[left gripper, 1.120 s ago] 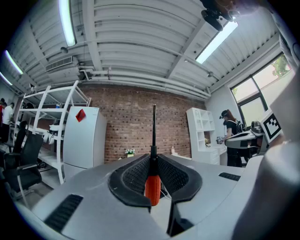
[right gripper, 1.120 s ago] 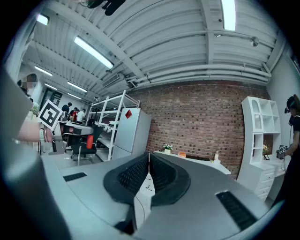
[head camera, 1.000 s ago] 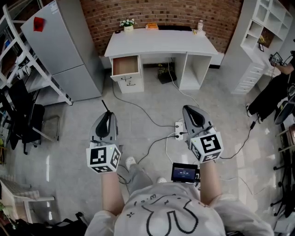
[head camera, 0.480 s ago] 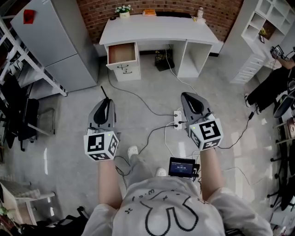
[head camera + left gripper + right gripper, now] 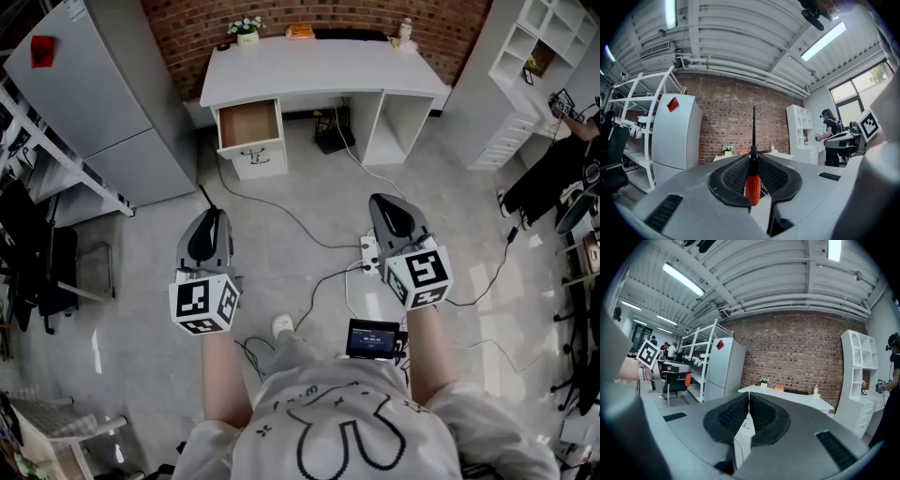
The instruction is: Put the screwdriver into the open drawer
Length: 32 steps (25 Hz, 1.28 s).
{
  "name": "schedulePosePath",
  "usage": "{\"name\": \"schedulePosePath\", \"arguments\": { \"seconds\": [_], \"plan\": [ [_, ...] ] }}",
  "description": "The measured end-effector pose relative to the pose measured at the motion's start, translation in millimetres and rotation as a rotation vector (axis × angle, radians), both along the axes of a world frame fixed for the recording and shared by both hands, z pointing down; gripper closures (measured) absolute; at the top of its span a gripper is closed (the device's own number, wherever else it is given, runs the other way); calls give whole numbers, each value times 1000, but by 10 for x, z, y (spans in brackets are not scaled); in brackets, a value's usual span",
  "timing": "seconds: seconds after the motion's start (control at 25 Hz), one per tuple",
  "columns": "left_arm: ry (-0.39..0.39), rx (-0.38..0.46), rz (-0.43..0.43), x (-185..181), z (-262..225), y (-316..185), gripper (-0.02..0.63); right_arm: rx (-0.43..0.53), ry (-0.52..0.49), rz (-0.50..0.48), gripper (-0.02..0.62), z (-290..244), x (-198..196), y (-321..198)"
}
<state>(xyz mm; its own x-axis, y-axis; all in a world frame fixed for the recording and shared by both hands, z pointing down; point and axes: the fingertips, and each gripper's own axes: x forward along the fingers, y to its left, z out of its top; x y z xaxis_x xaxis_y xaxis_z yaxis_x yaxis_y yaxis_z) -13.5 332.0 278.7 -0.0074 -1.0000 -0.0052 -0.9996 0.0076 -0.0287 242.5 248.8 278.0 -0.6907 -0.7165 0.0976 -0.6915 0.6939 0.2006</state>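
My left gripper (image 5: 206, 234) (image 5: 752, 176) is shut on a screwdriver (image 5: 753, 185) with an orange handle; its dark shaft (image 5: 203, 198) sticks out ahead of the jaws. My right gripper (image 5: 391, 215) (image 5: 748, 411) is shut with nothing between its jaws. Far ahead stands a white desk (image 5: 319, 67) whose left drawer (image 5: 249, 126) is pulled open and looks bare inside. Both grippers hang over the grey floor, well short of the desk.
A grey fridge (image 5: 89, 103) stands left of the desk, with white shelving (image 5: 37, 159) beside it. Cables and a power strip (image 5: 369, 253) lie on the floor between me and the desk. White cabinets (image 5: 525, 84) and a person (image 5: 830, 136) are at the right.
The desk and open drawer have shifted slightly in the head view as I move over the floor. Both grippers keep their pose, the left one still holding the screwdriver.
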Motion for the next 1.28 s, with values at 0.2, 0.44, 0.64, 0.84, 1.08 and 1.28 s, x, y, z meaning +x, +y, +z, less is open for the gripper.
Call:
{"name": "schedulePosePath", "arguments": {
  "seconds": [0.2, 0.44, 0.64, 0.84, 1.08, 1.28],
  "plan": [
    [-2, 10, 12, -444, -22, -330, 545, -3, -1, 12, 574, -8, -420, -277],
    [-4, 14, 39, -884, 1, -708, 545, 5, 20, 22, 574, 3, -893, -553],
    [-6, 18, 74, -1190, -55, -984, 545, 6, 10, 55, 574, -49, -1195, -766],
    [-22, 10, 116, -1366, -50, -1157, 545, 5, 13, 75, 574, -48, -1428, -860],
    [4, -2, 115, -1479, 70, -1294, 545, -17, 38, 80, 574, 74, -1491, -948],
    [-1, -18, 119, -1485, 173, -1411, 545, -39, 11, 94, 574, 151, -1460, -1158]
  ]
}}
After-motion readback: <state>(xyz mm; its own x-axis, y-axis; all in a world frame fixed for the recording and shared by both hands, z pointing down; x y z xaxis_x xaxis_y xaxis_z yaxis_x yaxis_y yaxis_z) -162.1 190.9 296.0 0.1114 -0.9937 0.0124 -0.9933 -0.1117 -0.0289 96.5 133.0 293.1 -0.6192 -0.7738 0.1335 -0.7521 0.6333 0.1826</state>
